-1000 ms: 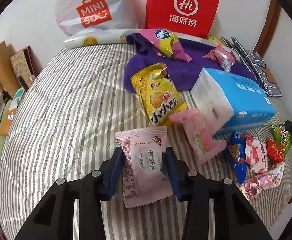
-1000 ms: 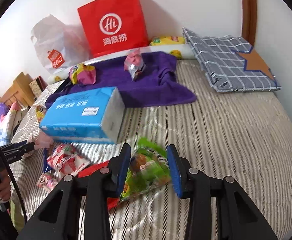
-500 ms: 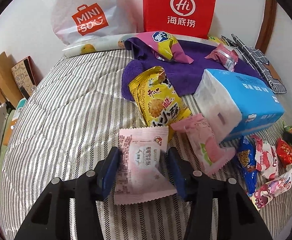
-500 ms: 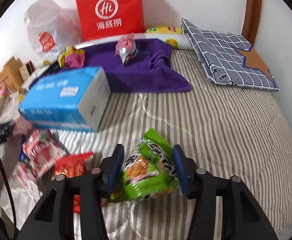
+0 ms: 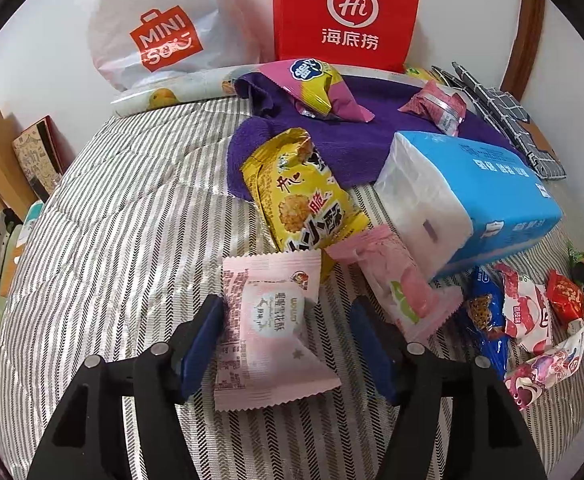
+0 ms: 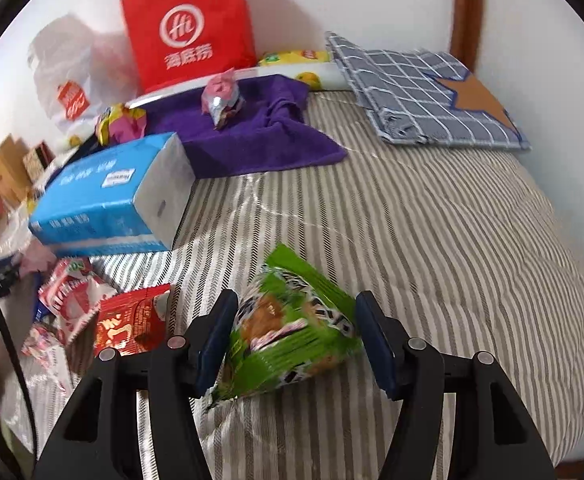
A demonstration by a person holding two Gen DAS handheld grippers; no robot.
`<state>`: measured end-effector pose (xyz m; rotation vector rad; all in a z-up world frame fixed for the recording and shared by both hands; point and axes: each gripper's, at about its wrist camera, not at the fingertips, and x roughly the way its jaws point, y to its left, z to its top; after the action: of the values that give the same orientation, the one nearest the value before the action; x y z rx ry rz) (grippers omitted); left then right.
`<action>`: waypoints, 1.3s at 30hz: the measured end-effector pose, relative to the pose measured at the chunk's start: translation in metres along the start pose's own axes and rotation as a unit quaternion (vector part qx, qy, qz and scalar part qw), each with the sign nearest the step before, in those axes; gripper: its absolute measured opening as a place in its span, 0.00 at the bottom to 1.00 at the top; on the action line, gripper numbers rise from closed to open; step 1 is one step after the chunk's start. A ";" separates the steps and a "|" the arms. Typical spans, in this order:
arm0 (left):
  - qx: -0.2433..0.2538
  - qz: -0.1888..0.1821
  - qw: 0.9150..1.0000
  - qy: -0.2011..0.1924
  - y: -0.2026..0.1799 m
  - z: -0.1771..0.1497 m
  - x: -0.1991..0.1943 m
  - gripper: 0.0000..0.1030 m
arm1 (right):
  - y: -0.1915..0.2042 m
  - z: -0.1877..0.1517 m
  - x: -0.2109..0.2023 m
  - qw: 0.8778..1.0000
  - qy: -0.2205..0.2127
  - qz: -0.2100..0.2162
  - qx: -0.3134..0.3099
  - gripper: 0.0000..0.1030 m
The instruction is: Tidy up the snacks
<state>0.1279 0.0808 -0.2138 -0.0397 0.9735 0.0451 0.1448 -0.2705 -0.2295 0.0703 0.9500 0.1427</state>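
Both grippers' jaws have just been opening. Left gripper (image 5: 285, 342): pads stand clear of the pale pink packet (image 5: 269, 330), which lies flat on the striped bedspread (image 5: 123, 232) between them. Right gripper (image 6: 296, 338): parted, green snack bag (image 6: 292, 328) between, unclamped.

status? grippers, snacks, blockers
Left gripper jaws just opened, pale pink packet loose between them on the striped bedding. Right gripper likewise, jaws just opened around the green packet. Nothing blocking either.
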 end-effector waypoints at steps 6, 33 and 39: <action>-0.002 -0.004 1.000 -0.001 0.002 0.000 0.000 0.63 | -0.003 -0.007 -0.006 1.000 0.004 0.000 0.020 0.60; -0.055 -0.057 0.997 -0.008 0.017 -0.005 -0.037 0.35 | 0.019 0.004 -0.056 0.999 -0.047 0.017 -0.004 0.41; -0.049 -0.068 0.996 -0.020 0.007 0.002 -0.054 0.35 | 0.024 0.009 -0.066 0.998 -0.060 0.026 -0.005 0.41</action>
<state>0.0986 0.0869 -0.1684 -0.1951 0.9250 -0.0312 0.1126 -0.2571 -0.1682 0.0931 0.8281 0.1891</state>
